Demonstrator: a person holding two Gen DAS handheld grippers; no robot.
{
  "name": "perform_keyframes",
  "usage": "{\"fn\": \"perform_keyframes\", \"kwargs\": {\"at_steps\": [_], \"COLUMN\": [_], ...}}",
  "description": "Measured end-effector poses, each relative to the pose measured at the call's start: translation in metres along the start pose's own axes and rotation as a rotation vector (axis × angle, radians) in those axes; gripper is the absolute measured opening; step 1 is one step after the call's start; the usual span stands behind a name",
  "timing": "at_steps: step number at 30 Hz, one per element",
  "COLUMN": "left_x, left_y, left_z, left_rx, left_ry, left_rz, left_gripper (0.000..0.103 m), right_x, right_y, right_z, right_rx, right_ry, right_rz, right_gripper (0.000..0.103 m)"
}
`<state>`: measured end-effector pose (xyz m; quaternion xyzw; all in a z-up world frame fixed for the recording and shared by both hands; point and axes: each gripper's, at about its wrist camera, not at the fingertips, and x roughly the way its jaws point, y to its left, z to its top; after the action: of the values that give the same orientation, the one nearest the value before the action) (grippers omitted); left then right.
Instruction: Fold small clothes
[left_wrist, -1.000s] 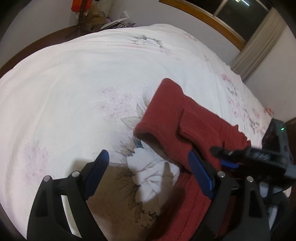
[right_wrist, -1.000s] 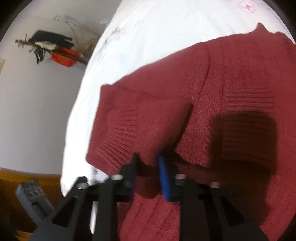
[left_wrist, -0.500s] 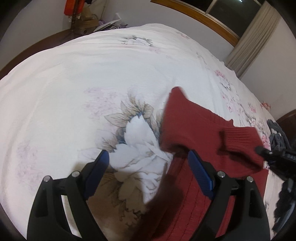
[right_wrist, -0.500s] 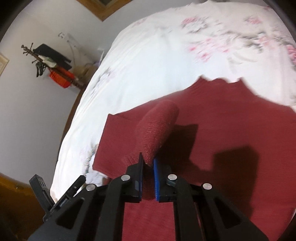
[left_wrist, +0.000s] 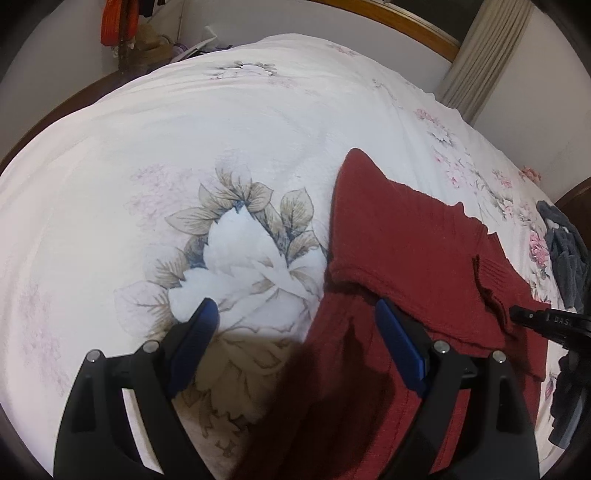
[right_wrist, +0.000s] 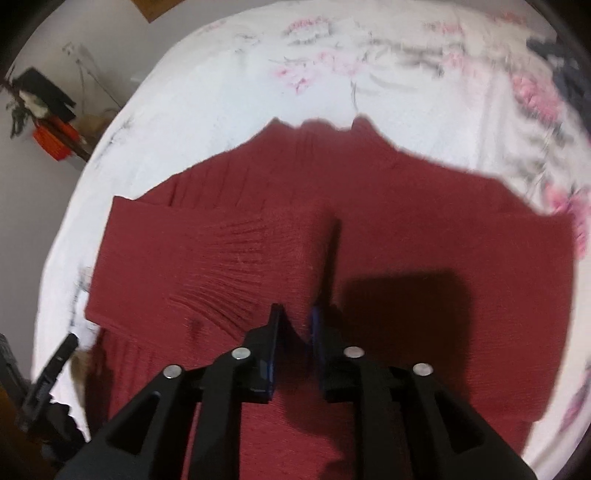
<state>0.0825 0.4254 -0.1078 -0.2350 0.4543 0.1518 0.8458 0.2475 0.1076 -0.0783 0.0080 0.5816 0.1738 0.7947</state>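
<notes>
A bed (left_wrist: 258, 122) carries everything here, covered with a white sheet printed with pale pink blossoms and one large white flower (left_wrist: 236, 258) ringed by grey-brown leaves. A dark red knitted sweater (left_wrist: 417, 251) lies flat on the sheet, its edge just beside that flower, on the side away from the bare sheet. A sleeve (right_wrist: 207, 258) is folded across the sweater's body. Beyond the sweater, well apart from the flower, a dark grey garment (left_wrist: 565, 254) lies bunched at the bed's edge.
</notes>
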Motion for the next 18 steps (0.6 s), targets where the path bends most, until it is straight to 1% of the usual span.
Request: {"fn": "perform_keyframes", "kwargs": {"at_steps": [1, 2, 3, 4, 5, 7, 10, 14, 16, 17, 18], "left_x": [0.000, -0.001, -0.002, -0.003, -0.003, -0.005, -0.004, -0.001, 0.001, 0.001, 0.002], "left_y": [0.000, 0.000, -0.001, -0.002, -0.003, -0.007, -0.010, -0.010, -0.010, -0.011, -0.012], "left_z": [0.000, 0.000, 0.000, -0.001, -0.001, -0.001, -0.001, -0.002, -0.002, -0.002, -0.002], "left_rx": [-0.004, -0.005, -0.003, 0.002, 0.007, 0.018, 0.029, 0.033, 0.031, 0.032, 0.033], "left_ry": [0.000, 0.000, -0.001, -0.002, -0.003, -0.006, -0.005, 0.005, 0.010, 0.012, 0.014], "left_rz": [-0.002, -0.003, -0.005, -0.006, -0.006, -0.007, -0.008, -0.010, -0.011, -0.011, -0.012], "left_gripper": [0.086, 0.086, 0.086, 0.086, 0.086, 0.086, 0.086, 0.086, 0.086, 0.086, 0.086], "right_x": [-0.012, -0.018, -0.026, -0.034, -0.037, -0.032, -0.009, 0.015, 0.022, 0.025, 0.027], "right_y": [0.007, 0.011, 0.017, 0.028, 0.036, 0.060, 0.084, 0.096, 0.089, 0.086, 0.079], "right_z": [0.001, -0.003, -0.001, -0.001, 0.000, -0.002, -0.008, -0.012, -0.011, -0.010, -0.010], "right_rx": [-0.029, -0.052, -0.074, -0.107, -0.133, -0.219, -0.281, -0.311, -0.296, -0.284, -0.262], "right_ry": [-0.040, -0.070, -0.093, -0.115, -0.117, -0.087, -0.019, 0.015, 0.026, 0.032, 0.037], "right_rz": [-0.039, -0.051, -0.054, -0.047, -0.045, -0.037, -0.012, -0.058, -0.064, -0.069, -0.063], "right_gripper": [0.022, 0.025, 0.031, 0.034, 0.040, 0.042, 0.043, 0.043, 0.043, 0.036, 0.021]}}
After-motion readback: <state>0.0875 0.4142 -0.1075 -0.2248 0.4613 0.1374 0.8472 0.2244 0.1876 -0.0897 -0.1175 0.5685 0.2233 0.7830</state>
